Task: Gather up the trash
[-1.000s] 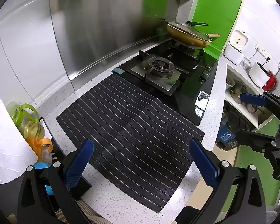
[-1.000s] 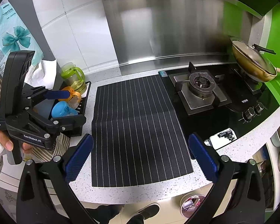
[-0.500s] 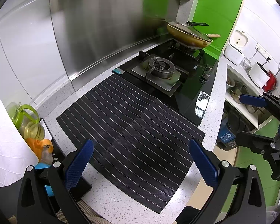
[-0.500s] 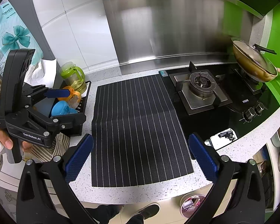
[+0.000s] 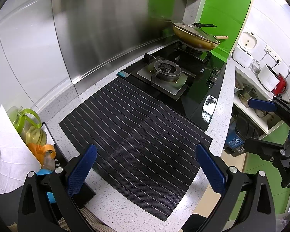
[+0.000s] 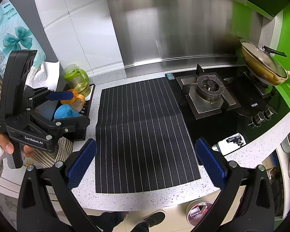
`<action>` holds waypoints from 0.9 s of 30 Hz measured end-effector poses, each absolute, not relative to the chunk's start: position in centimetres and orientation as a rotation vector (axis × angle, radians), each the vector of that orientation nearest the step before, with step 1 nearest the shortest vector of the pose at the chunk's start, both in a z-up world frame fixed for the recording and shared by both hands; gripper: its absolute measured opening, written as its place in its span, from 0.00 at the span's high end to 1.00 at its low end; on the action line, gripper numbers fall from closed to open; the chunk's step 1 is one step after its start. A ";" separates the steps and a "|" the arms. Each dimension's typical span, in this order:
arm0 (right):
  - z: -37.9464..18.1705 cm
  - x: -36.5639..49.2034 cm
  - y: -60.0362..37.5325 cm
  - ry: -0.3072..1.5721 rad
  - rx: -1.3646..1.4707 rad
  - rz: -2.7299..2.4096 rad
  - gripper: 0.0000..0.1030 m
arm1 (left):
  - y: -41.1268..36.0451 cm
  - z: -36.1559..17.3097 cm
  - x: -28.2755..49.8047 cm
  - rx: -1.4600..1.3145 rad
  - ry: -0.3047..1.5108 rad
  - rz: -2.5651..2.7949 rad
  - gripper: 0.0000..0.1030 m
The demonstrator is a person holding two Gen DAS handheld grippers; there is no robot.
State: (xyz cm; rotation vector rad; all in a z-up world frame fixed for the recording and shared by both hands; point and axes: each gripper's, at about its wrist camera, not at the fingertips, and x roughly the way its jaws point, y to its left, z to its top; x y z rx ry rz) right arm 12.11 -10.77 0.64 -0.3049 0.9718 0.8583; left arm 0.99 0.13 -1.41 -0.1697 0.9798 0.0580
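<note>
Both claws hung above the speckled white bench [image 6: 125, 195] with their blue pads spread wide apart and nothing between them. The left claw [image 5: 145, 166] hovered over the near edge of the black pinstriped mat [image 5: 137, 133], which lay flat on the bench just beside the black glass hob [image 6: 241, 116]. The right claw [image 6: 145, 164] hovered over the same mat's front edge; in the left wrist view it [image 5: 268, 123] showed at the right, off the bench's end.

No loose trash showed on the mat or the bench. The only rubbish in sight sat in a small round bin [image 6: 199, 212] on the floor below the bench's front edge, near the person's shoe [image 6: 154, 218].

At the bench's left end a black rack [image 6: 81, 123] held a green-lidded jug [image 6: 77, 81], an orange cup [image 6: 75, 98] and a blue cup [image 6: 65, 112]. A lidded pan [image 6: 263, 65] sat on the hob's far burner, and the near burner [image 6: 208, 89] stood bare. A white sticker [image 6: 232, 143] lay on the hob's front corner, and a small teal block [image 6: 169, 76] sat at its back left corner.
</note>
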 end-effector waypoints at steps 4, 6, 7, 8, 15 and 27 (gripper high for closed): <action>0.7 12.2 -10.7 0.973 -0.305 0.856 0.03 | 0.1 -1.4 0.9 -0.170 0.980 0.059 0.05; 0.7 12.2 -10.7 0.973 -0.307 0.856 0.03 | 0.1 -1.4 0.9 -0.171 0.980 0.060 0.05; 0.7 12.2 -10.7 0.973 -0.306 0.856 0.03 | 0.1 -1.4 0.9 -0.172 0.979 0.059 0.05; 0.7 12.2 -10.7 0.973 -0.305 0.856 0.03 | 0.0 -1.3 0.9 -0.172 0.979 0.060 0.05; 0.7 12.2 -10.5 0.972 -0.304 0.855 0.03 | 0.0 -1.3 0.8 -0.173 0.980 0.062 0.05; 0.7 12.2 -10.4 0.973 -0.303 0.854 0.03 | 0.1 -1.2 0.8 -0.177 0.977 0.063 0.05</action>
